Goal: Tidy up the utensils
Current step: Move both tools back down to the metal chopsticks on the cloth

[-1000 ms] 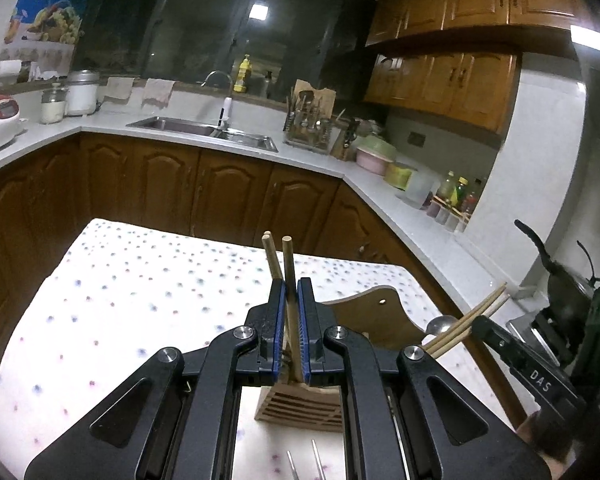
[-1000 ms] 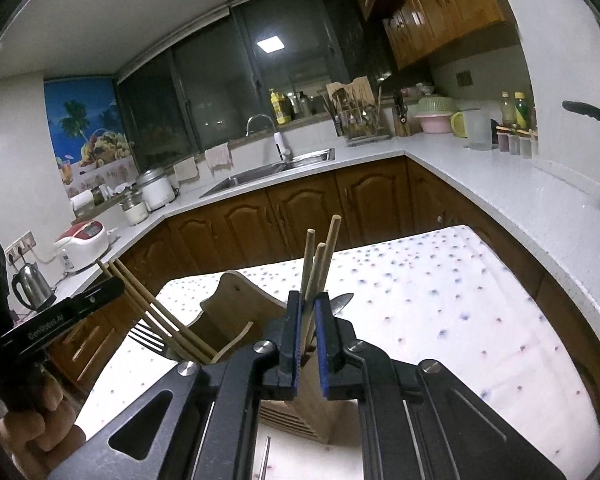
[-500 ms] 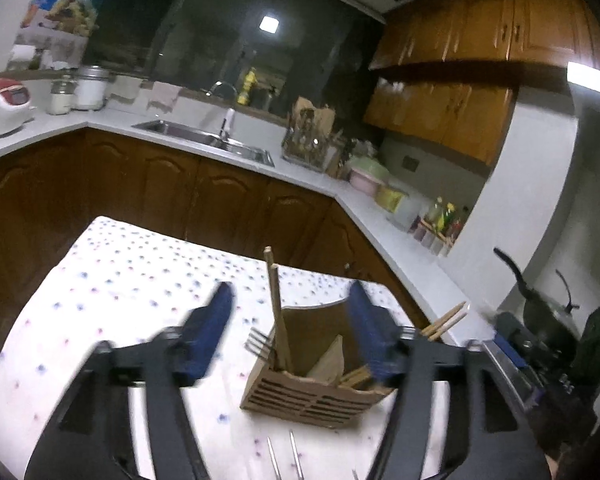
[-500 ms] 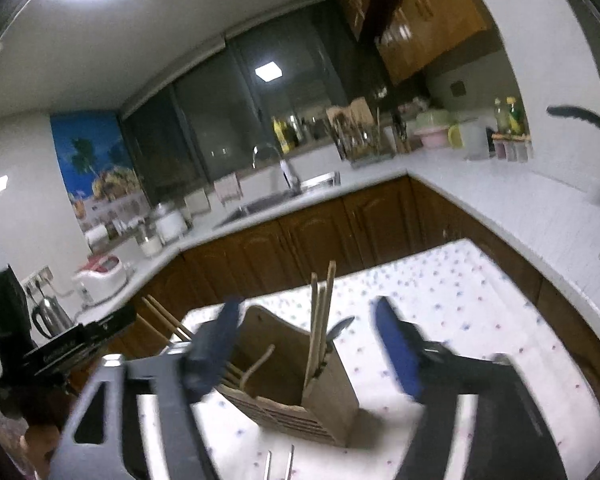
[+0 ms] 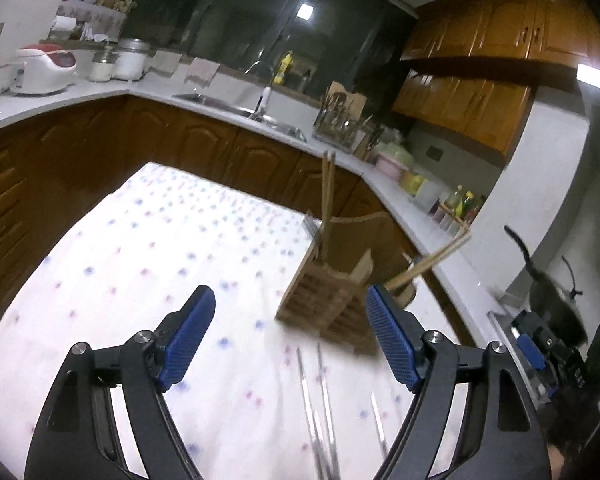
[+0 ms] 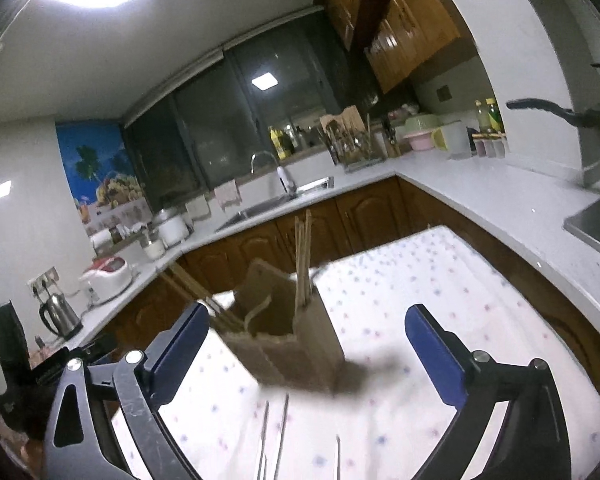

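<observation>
While opening, both hand-held grippers (image 5: 290, 310) (image 6: 306, 318) empty

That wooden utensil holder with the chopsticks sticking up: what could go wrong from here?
1. The wooden utensil holder stands near the table's far corner; a knock from either opening hand-held gripper, left or right, might push it off.
2. The upright chopsticks could catch a passing finger.
3. The thin metal utensils lying flat on the tablecloth look hard to pinch.

Dim, motion-blurred, perhaps overexposed ceiling glare
</observation>
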Action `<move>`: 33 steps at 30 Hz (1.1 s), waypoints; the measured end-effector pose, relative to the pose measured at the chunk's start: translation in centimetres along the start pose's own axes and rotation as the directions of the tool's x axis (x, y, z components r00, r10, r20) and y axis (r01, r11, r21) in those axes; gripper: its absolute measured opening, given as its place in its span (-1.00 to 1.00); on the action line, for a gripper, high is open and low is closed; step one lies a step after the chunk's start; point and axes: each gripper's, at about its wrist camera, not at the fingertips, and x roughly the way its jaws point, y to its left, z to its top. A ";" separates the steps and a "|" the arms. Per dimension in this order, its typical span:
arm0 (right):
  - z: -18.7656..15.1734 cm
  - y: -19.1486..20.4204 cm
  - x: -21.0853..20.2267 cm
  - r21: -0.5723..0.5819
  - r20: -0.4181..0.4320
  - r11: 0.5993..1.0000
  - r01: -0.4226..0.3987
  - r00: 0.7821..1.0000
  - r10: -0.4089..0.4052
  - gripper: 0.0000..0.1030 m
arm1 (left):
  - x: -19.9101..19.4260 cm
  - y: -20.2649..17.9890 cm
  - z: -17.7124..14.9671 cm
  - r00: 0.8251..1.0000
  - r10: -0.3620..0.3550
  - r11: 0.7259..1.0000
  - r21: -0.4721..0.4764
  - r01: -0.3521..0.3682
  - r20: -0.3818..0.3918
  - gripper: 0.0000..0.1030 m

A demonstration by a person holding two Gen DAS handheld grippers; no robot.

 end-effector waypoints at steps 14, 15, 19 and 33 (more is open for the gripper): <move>-5.9 0.6 -3.9 -0.058 -0.074 0.998 0.040 0.996 -0.044 0.93 | -2.1 1.3 -4.5 0.998 0.047 0.999 0.031 -0.045 -0.052 0.54; -6.2 0.6 -4.0 -0.061 -0.082 0.997 0.039 0.996 -0.044 0.93 | -2.1 1.3 -4.6 0.997 0.047 0.998 0.032 -0.046 -0.055 0.54; -7.1 0.8 -3.9 -0.067 -0.109 0.997 0.037 0.993 -0.044 0.93 | -2.1 1.5 -5.0 0.996 0.060 0.998 0.036 -0.057 -0.071 0.54; -8.0 0.7 -3.0 -0.077 -0.167 0.996 0.033 0.985 -0.046 0.93 | -0.3 1.3 -5.8 0.984 0.074 0.996 0.059 -0.065 -0.160 0.54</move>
